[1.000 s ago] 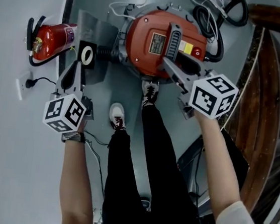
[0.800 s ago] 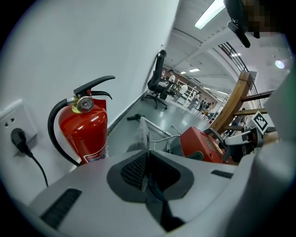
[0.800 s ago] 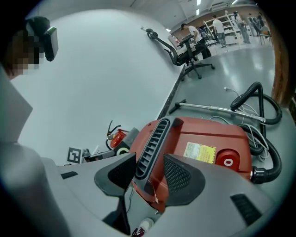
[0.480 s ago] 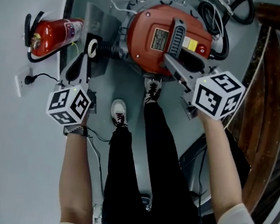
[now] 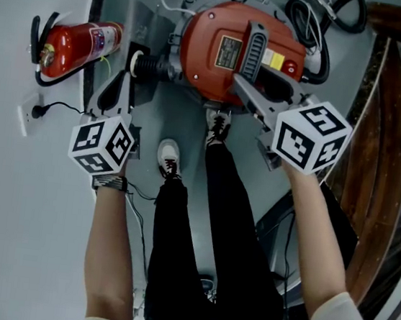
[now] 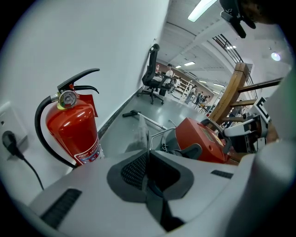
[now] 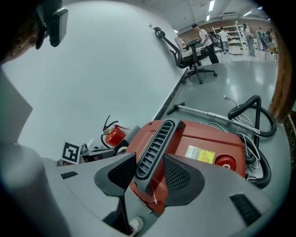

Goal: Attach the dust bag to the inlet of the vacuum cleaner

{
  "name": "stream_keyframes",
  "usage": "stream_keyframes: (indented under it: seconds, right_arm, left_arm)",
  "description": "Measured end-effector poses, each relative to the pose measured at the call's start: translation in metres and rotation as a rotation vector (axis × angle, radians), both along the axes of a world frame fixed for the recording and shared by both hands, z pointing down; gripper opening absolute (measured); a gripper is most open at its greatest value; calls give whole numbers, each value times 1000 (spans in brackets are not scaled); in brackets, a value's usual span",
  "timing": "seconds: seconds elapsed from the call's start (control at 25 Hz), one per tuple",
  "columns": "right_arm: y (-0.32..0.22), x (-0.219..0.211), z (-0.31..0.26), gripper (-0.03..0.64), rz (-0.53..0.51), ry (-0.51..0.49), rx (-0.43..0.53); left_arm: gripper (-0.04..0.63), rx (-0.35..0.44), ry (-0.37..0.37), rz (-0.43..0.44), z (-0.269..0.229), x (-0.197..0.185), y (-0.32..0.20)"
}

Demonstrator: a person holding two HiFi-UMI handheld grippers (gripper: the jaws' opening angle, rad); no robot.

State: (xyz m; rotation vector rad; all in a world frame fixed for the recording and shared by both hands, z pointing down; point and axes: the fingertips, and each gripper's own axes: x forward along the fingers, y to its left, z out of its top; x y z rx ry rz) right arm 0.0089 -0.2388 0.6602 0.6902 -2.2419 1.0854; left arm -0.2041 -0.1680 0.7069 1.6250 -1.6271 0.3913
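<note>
At the far left the white wall (image 5: 30,11), a socket (image 5: 35,117) and a red fire extinguisher (image 5: 76,46) (image 6: 74,132) hem in the left gripper (image 5: 126,78) (image 6: 147,164). Its jaws are pinched nearly together on the thin edge of the grey dust bag (image 5: 151,34) (image 6: 140,134). The bag's white-ringed collar (image 5: 134,63) sits right at the black ribbed inlet (image 5: 152,66) on the vacuum cleaner (image 5: 213,56) (image 7: 203,139); whether they touch is unclear. Only the left gripper view shows that edge upright between the pads. The person's shoes (image 5: 215,128) stand just below the vacuum. The right gripper (image 5: 242,85) (image 7: 148,169) straddles the carry handle (image 5: 252,50) (image 7: 155,143), jaws wide with the pads against its sides, which is plain only in the right gripper view. A coiled hose (image 5: 318,32) and a wooden railing (image 5: 388,106) crowd the right, and open floor (image 7: 240,88) runs beyond.
</note>
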Motion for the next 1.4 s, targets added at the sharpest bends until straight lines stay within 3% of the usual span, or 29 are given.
stream_keyframes:
  seconds: [0.28, 0.6, 0.8, 1.4]
  right_arm:
    - [2, -2, 3, 183, 4, 4, -3]
    - [0, -3, 2, 183, 22, -34, 31]
    - [0, -4, 2, 182, 32, -47, 44]
    - [1, -4, 2, 182, 44, -46, 43]
  left_arm:
    - [15, -5, 41, 32, 0, 7, 0]
    - [15, -11, 160, -25, 0, 11, 1]
    - [15, -13, 222, -5, -1, 12, 0]
    - [37, -28, 137, 28, 7, 13, 2]
